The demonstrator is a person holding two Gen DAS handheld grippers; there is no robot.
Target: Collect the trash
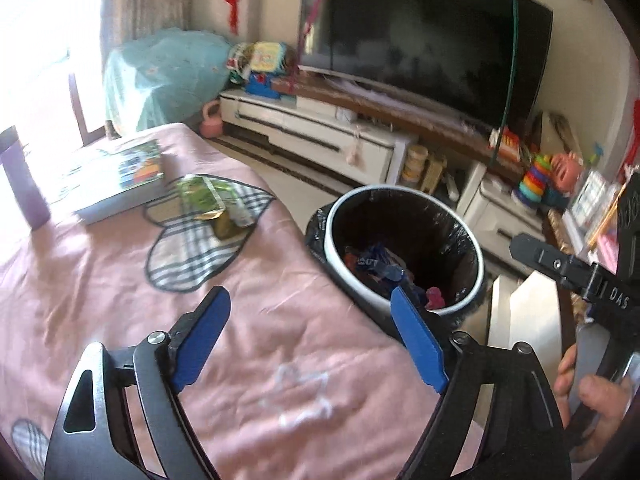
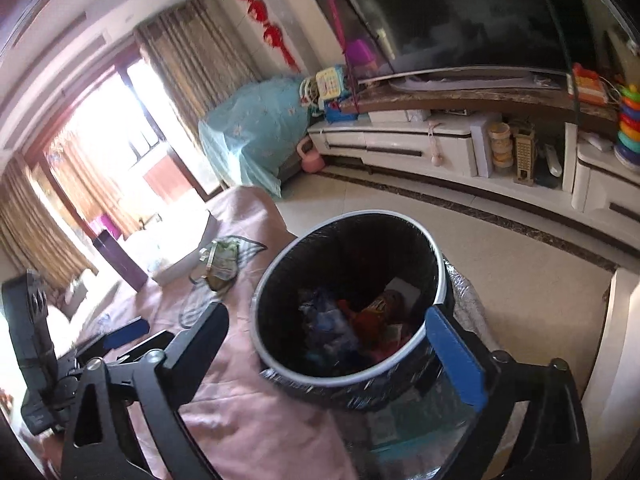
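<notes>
A round bin with a black liner and white rim (image 1: 476, 256) stands beside the table and holds several wrappers (image 1: 380, 268). In the right wrist view the bin's rim (image 2: 280, 276) sits right below my open, empty right gripper (image 2: 326, 316). My left gripper (image 1: 308, 300) is open and empty over the pink tablecloth (image 1: 100, 288) near the bin. A green snack wrapper (image 1: 208, 200) lies on the table farther off; it also shows in the right wrist view (image 2: 222, 258).
A book (image 1: 116, 178) and a purple cup (image 1: 22, 184) sit at the table's far side. A TV (image 1: 420, 44) on a white cabinet (image 1: 320, 132) with toys stands beyond. The other gripper's body (image 1: 592, 280) is at the right.
</notes>
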